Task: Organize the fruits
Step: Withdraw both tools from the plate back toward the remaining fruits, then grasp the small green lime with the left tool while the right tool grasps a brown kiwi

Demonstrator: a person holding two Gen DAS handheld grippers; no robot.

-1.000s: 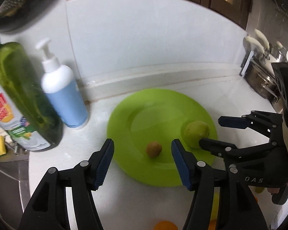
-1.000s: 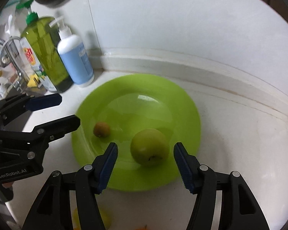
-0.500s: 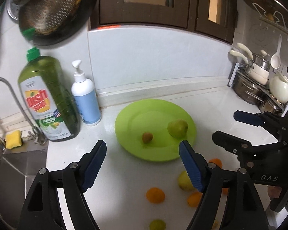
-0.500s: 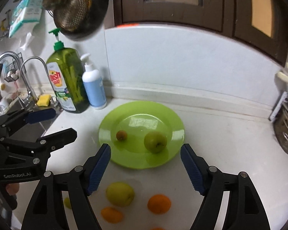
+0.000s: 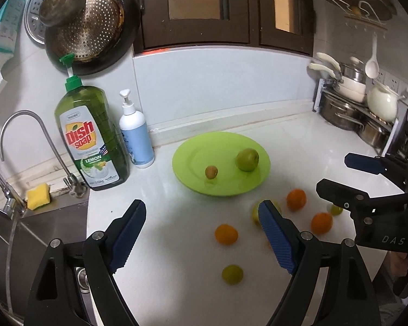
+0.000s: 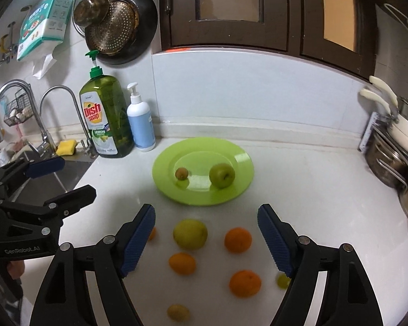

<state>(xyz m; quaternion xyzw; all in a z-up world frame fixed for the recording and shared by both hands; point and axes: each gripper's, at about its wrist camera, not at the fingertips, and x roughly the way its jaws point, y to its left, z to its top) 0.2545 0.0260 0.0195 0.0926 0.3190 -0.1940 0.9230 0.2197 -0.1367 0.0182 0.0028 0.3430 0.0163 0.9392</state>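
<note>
You are working at a white kitchen counter (image 6: 299, 190) with a pale wall behind it, dark cabinets above, a sink and tap at the far left and a rack of pots at the right. A green plate (image 6: 239, 160) sits toward the back of the counter, and on it lie a green apple (image 6: 222, 175) on the right and a small brown fruit (image 6: 181, 174) to its left, apart from each other. Left of the plate, against the wall, stand a dish soap bottle (image 6: 106, 119) and a white-and-blue pump bottle (image 6: 140, 125) side by side. On the bare counter nearer to you lie the loose fruits: a yellow-green one (image 6: 189, 234), several oranges (image 6: 238, 240) and a few small yellowish ones, all off the plate. Your left gripper (image 5: 201, 233) has its jaws spread wide with nothing between them; they have just been opening. Your right gripper (image 6: 205, 237) likewise has just been opening and is spread above the loose fruit, gripping none of it.
</note>
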